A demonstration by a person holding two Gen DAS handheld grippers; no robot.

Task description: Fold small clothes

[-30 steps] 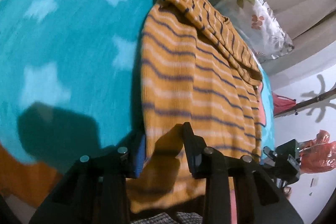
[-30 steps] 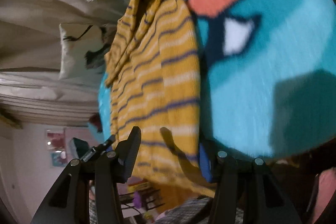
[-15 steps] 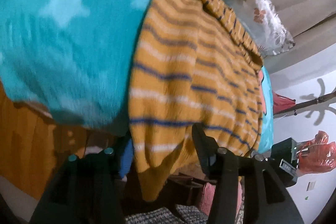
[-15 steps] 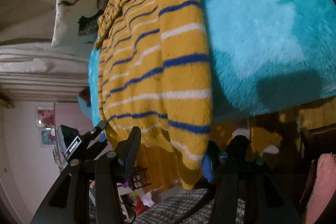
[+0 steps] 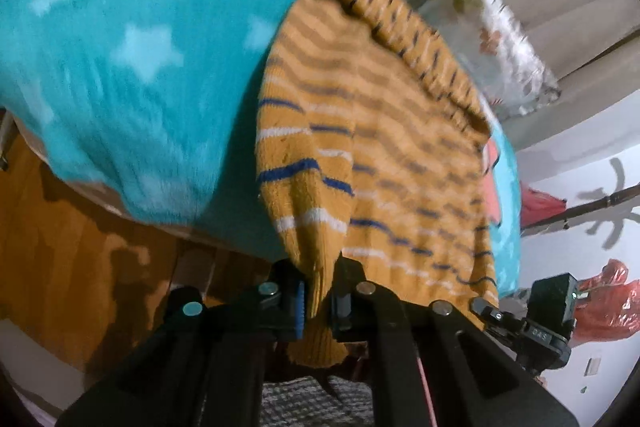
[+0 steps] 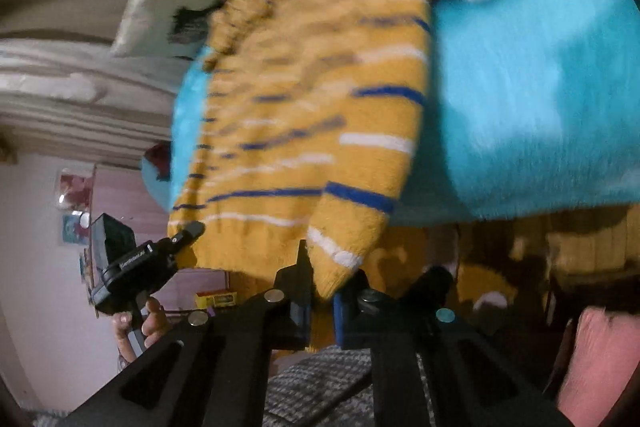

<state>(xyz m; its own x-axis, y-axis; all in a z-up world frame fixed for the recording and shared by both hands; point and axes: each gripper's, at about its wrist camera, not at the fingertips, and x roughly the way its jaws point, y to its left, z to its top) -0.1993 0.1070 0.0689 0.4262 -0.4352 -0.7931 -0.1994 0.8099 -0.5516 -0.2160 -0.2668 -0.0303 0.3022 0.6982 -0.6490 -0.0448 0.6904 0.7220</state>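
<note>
A small mustard-yellow sweater (image 5: 360,131) with blue and white stripes lies on a turquoise fleece blanket (image 5: 132,67) and hangs over the bed's near edge. My left gripper (image 5: 318,299) is shut on the sweater's near left hem corner. My right gripper (image 6: 322,291) is shut on the near right hem corner of the same sweater (image 6: 312,99). Both corners are pinched between the jaws and lifted off the blanket (image 6: 532,107). The far end of the sweater is bunched near the pillows. Each gripper shows at the edge of the other's view.
Patterned pillows (image 5: 504,55) and beige bedding lie beyond the sweater. The orange wooden bed frame (image 5: 80,255) is below the blanket edge. A red bag (image 5: 608,307) hangs at the right. A white wall with pictures (image 6: 72,195) shows at the left.
Both grippers have closed on the sweater's hem corners. They have pulled back toward the bed edge, and the hem now lifts and folds up off the blanket.
</note>
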